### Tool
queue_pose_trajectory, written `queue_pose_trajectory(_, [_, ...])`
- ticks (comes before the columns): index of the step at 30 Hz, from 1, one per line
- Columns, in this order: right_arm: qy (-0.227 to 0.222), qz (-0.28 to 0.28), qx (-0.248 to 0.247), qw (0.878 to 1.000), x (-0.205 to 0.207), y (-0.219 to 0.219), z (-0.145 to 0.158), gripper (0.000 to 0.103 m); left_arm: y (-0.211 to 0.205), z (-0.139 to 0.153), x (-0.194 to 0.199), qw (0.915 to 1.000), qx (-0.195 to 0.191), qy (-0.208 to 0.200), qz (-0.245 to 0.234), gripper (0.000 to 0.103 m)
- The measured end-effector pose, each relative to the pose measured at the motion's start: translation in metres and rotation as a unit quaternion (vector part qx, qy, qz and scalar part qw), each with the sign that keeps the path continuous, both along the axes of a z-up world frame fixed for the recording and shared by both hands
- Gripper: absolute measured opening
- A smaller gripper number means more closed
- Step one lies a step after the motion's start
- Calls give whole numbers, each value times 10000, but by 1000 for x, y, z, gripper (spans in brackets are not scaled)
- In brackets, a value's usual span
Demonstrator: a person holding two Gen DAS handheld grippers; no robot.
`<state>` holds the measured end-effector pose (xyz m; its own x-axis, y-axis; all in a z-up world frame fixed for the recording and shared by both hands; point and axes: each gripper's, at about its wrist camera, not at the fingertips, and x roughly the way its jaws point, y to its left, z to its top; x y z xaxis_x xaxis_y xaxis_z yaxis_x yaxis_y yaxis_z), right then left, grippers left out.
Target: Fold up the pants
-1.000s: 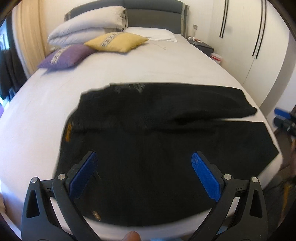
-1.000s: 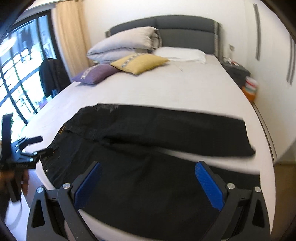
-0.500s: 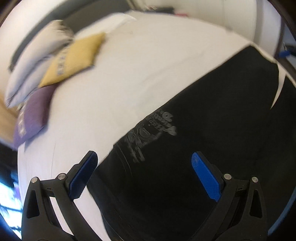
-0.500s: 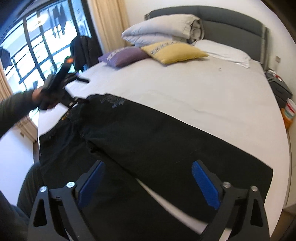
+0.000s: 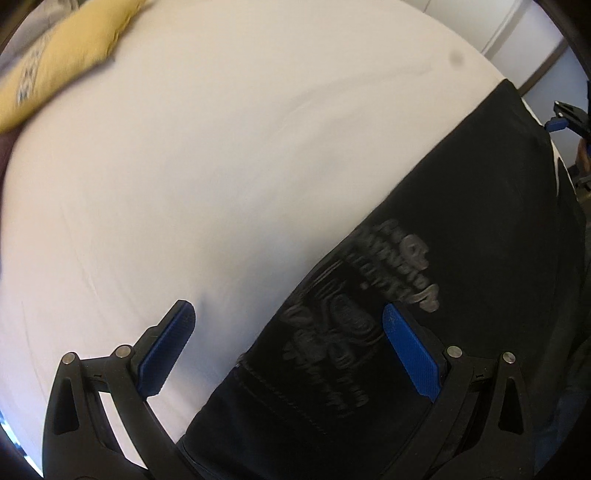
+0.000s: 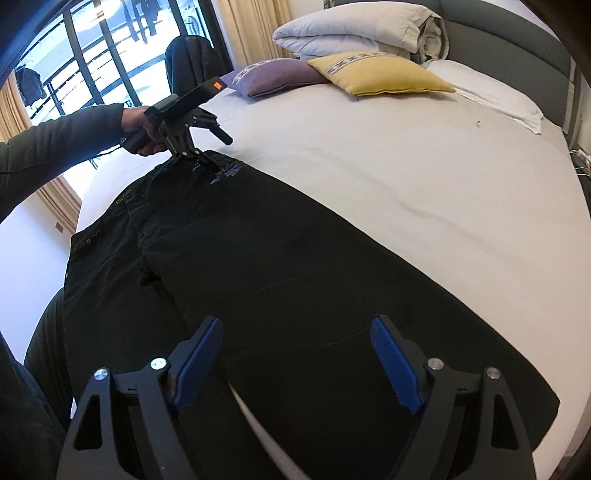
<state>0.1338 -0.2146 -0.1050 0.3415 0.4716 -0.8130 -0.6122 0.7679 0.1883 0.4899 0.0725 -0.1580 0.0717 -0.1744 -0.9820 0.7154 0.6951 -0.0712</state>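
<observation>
A wide bed [image 6: 424, 192] under a plain white sheet carries everything; a grey padded headboard [image 6: 517, 40] closes its far end, and a glazed balcony door with beige curtains [image 6: 92, 55] stands beyond its left side. At the head end lie a folded pale duvet [image 6: 354, 33], a yellow cushion [image 6: 380, 75], a purple cushion [image 6: 277, 75] and a flat white pillow [image 6: 491, 92]. The black pants [image 6: 258, 266] lie flat along the near edge of the bed, their long axis running across the bed's width: the waistband, with a button and orange stitching, sits toward the left edge by the window, and the leg hems reach toward the near right corner. One leg lies on top of the other, with a thin strip of white sheet showing between them near the right gripper. A grey printed logo [image 5: 369, 310] marks the far corner of the waist. The left gripper [image 5: 288, 332], held in a hand with a dark sleeve, points steeply down over that corner; its blue fingers [image 5: 410, 358] stand wide apart, one above the bare sheet and one above the logo, the fabric edge between them, not clamped. The right gripper [image 6: 295, 354] hovers over the lower legs, its jaws closing yet well apart, with cloth below them and nothing gripped.
</observation>
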Motion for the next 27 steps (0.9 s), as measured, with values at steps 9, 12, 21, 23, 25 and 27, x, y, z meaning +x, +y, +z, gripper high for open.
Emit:
queue_pose_trajectory(9, [-80, 183, -172, 9997, 36, 11, 2, 85, 9, -12, 8, 9995, -243, 214, 57, 53])
queue_pose_trajectory(12, [-121, 176, -382, 9990, 50, 14, 0, 85, 5, -9, 0, 9996, -271, 92, -89, 31])
queue_pose_trajectory(21, [-240, 273, -629, 9974, 92, 20, -14, 75, 9, -2, -27, 9941, -361, -1009, -168, 14])
queue_pose_trajectory(23, [-138, 344, -761, 9964, 102, 23, -22, 66, 0, 5, -25, 9909, -312, -1295, -204, 12])
queue_pose_trajectory(25, [19, 421, -816, 9958, 114, 26, -30, 60, -4, 4, -28, 9871, -248, -1561, -241, 11])
queue_pose_trajectory(27, [29, 488, -879, 9949, 119, 30, -36, 53, -11, 4, -31, 9831, -176, -1795, -306, 9])
